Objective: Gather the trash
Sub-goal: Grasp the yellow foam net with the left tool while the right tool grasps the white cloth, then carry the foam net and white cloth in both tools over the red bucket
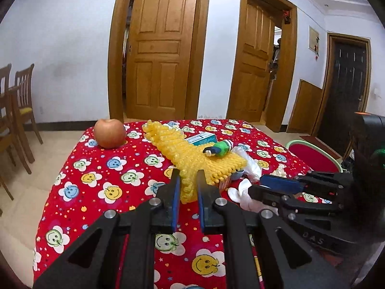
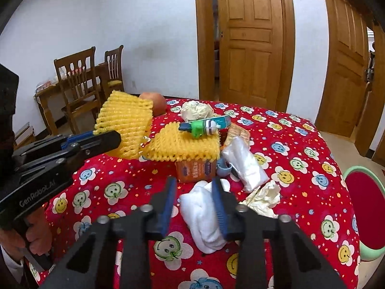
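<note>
A yellow foam fruit net (image 1: 192,154) lies across a pile of trash on the red smiley tablecloth (image 1: 101,178). My left gripper (image 1: 189,180) is shut on the net's near corner; from the right wrist view the net (image 2: 127,122) is lifted at that gripper (image 2: 105,137). My right gripper (image 2: 195,187) is open, its fingers either side of a crumpled white tissue (image 2: 204,216). The pile holds a green-capped tube (image 2: 202,127), an orange box (image 2: 196,169), a clear plastic bag (image 2: 243,163) and crumpled paper (image 2: 262,200).
An apple (image 1: 110,133) sits at the table's far left. A paper ball (image 2: 196,110) and a teal box (image 1: 202,137) lie behind the pile. A red stool with green rim (image 2: 365,204) stands right of the table. Wooden chairs (image 2: 79,82) stand at the left wall.
</note>
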{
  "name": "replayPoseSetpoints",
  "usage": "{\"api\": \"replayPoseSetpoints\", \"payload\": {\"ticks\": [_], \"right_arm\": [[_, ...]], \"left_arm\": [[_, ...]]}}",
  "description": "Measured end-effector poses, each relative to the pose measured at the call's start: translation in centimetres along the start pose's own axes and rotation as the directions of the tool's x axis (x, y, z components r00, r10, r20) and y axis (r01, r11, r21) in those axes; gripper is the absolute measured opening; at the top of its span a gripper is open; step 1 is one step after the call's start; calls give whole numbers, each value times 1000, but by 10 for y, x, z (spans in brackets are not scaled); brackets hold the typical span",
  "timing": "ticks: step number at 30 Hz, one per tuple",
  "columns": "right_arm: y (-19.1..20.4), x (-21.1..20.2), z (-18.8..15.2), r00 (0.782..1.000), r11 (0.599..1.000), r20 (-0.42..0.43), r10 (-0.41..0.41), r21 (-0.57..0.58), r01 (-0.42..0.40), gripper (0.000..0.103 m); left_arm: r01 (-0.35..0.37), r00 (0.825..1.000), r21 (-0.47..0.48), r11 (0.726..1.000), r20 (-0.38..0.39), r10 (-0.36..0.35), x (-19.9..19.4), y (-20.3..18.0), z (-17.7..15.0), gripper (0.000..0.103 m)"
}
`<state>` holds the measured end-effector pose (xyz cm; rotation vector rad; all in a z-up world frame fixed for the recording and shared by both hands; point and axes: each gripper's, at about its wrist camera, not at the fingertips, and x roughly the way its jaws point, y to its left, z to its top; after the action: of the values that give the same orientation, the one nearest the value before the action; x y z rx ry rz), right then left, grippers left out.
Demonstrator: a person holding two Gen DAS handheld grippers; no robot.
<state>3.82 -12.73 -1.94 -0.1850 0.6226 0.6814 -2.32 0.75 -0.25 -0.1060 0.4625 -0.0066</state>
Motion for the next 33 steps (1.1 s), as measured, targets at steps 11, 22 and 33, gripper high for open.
{"api": "replayPoseSetpoints", "payload": {"ticks": [11, 22, 33], "right_arm": [[-5, -20, 0, 996, 1000, 92, 9, 25, -12, 8], [-16, -47, 10, 976, 993, 203, 84, 59, -98, 8], [-69, -84, 16, 960, 979, 277, 50, 178, -102, 8]], "left_arm": [[1, 1000, -8, 1000, 17, -1, -7, 2, -1, 11], [44, 998, 39, 998, 40, -45, -18, -14, 9, 11], [102, 994, 37, 994, 24, -103, -14, -48, 20, 11]]}}
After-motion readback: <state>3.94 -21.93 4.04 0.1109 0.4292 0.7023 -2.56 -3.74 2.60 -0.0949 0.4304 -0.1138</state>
